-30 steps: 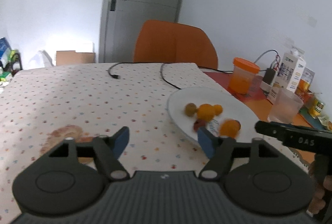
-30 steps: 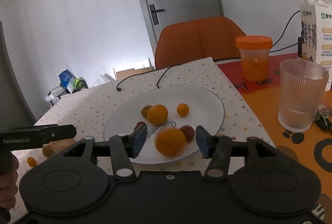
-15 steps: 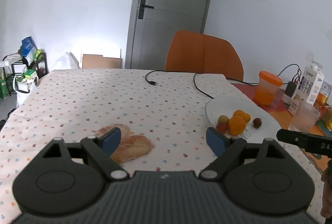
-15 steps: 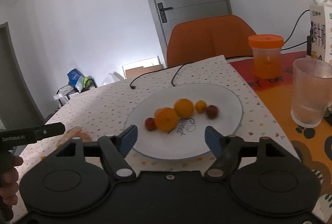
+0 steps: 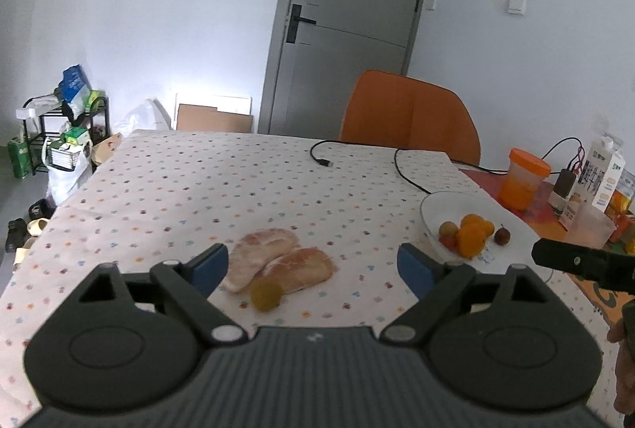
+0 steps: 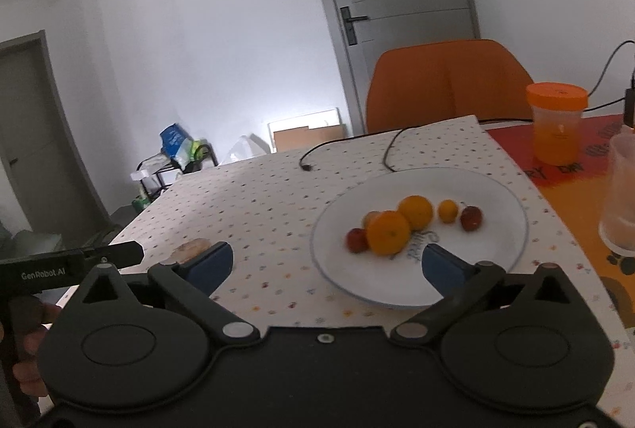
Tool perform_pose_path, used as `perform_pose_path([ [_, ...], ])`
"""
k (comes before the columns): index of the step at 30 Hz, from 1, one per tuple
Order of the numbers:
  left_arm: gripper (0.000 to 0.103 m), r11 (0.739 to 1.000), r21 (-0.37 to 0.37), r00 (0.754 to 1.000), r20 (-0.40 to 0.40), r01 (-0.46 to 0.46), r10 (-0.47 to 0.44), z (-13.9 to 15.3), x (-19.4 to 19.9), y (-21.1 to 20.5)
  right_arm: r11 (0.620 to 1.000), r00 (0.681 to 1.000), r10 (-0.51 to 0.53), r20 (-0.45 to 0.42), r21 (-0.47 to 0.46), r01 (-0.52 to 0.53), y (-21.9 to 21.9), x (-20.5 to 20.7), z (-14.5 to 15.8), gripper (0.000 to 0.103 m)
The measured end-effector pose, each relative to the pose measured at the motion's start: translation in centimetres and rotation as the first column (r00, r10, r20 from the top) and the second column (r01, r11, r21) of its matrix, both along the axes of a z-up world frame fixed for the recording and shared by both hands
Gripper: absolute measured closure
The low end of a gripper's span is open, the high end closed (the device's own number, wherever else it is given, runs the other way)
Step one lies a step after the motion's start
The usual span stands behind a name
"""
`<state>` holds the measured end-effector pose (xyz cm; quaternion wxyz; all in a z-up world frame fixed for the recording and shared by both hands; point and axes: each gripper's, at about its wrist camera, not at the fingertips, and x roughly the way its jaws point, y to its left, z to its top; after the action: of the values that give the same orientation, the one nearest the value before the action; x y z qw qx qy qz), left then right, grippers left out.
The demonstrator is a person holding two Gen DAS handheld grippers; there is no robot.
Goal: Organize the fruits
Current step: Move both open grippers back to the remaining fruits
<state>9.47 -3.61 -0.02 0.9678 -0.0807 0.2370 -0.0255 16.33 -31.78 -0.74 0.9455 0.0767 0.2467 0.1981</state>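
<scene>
A white plate [image 6: 492, 269] holds two oranges [image 6: 388, 232], a small orange fruit [image 6: 449, 210] and small red fruits [image 6: 471, 217]; it also shows at the right in the left wrist view [image 5: 430, 207]. Two peeled pomelo segments [image 5: 278, 261] and a small yellow-green fruit [image 5: 266, 294] lie on the dotted tablecloth between the fingers of my left gripper [image 5: 313, 263], which is open and empty above them. My right gripper [image 6: 327, 263] is open and empty, near the plate's front edge.
An orange-lidded jar [image 6: 555, 122], a ribbed glass [image 6: 621, 205] and a milk carton [image 5: 603, 170] stand at the right. A black cable [image 5: 359, 158] lies at the table's far side, before an orange chair [image 5: 408, 114].
Both grippers have pulled back and up from the plate and opened wider. The right gripper let go of an orange onto the plate. The left now faces the pomelo segments.
</scene>
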Motion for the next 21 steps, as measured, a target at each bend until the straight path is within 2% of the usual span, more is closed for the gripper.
perform_pose_path([
  [7, 0.01, 1.0, -0.024, 1.0, -0.007, -0.008, 0.008, 0.1, -1.2, 2.0, 0.999, 0.999, 0.047, 0.008, -0.002, -0.047, 2.0, -0.5, 0.6, 0.0],
  [21, 0.004, 0.999, -0.003, 0.998, -0.054, -0.044, 0.043, -1.6, -2.9, 4.9, 0.99, 0.991, 0.136, 0.01, -0.028, -0.135, 5.6, -1.3, 0.6, 0.0],
])
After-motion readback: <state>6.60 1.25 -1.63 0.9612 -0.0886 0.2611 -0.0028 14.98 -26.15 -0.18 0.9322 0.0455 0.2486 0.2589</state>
